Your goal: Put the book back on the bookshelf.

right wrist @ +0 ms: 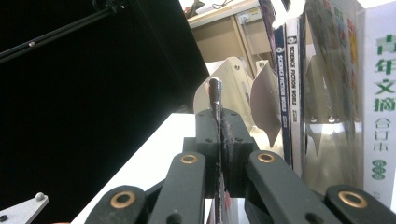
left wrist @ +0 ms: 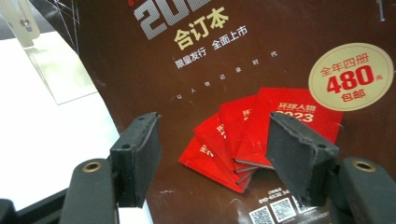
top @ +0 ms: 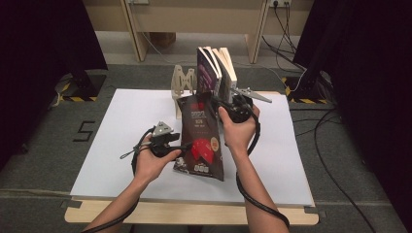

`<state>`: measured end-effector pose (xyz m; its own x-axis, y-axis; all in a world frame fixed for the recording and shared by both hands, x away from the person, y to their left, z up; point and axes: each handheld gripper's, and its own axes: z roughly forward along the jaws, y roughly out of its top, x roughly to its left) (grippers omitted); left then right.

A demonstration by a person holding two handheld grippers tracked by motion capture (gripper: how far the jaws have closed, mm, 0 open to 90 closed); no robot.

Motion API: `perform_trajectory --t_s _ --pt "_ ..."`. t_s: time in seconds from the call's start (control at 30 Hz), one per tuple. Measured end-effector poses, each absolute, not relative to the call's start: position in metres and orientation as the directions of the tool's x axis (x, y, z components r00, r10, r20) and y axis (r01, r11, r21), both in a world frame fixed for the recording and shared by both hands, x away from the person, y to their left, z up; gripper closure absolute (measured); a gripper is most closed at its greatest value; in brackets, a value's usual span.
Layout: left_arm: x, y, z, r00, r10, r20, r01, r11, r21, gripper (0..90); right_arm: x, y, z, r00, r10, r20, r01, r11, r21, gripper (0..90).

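Observation:
A dark brown magazine (top: pixel 201 141) with red booklets printed on its cover stands tilted on the white board, its top leaning toward the books. My right gripper (top: pixel 222 104) is shut on the magazine's upper right edge; in the right gripper view the thin edge (right wrist: pixel 215 95) sticks up between the closed pads of that gripper (right wrist: pixel 219 126). My left gripper (top: pixel 182 147) is open beside the magazine's lower left side. In the left gripper view its fingers (left wrist: pixel 137 154) stand wide apart in front of the cover (left wrist: pixel 224 70), not pressing on it.
Several books (top: pixel 216 73) stand upright in a metal book stand (top: pixel 182 82) at the back of the white board (top: pixel 121 136). Their spines (right wrist: pixel 289 70) rise close by on the right of the right gripper view. Cables lie on the floor to the right.

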<state>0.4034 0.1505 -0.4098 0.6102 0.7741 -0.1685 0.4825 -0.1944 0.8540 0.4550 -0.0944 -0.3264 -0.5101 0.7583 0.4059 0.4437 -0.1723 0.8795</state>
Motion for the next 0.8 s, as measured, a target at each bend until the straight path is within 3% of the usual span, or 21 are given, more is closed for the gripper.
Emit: perform_trajectory --t_s 0.8 --pt "0.410 0.149 -0.390 0.626 0.770 -0.119 0.443 -0.226 0.867 34.6 0.464 -0.088 -0.323 -0.496 0.761 0.418 0.432 -0.202 0.879 87.5"
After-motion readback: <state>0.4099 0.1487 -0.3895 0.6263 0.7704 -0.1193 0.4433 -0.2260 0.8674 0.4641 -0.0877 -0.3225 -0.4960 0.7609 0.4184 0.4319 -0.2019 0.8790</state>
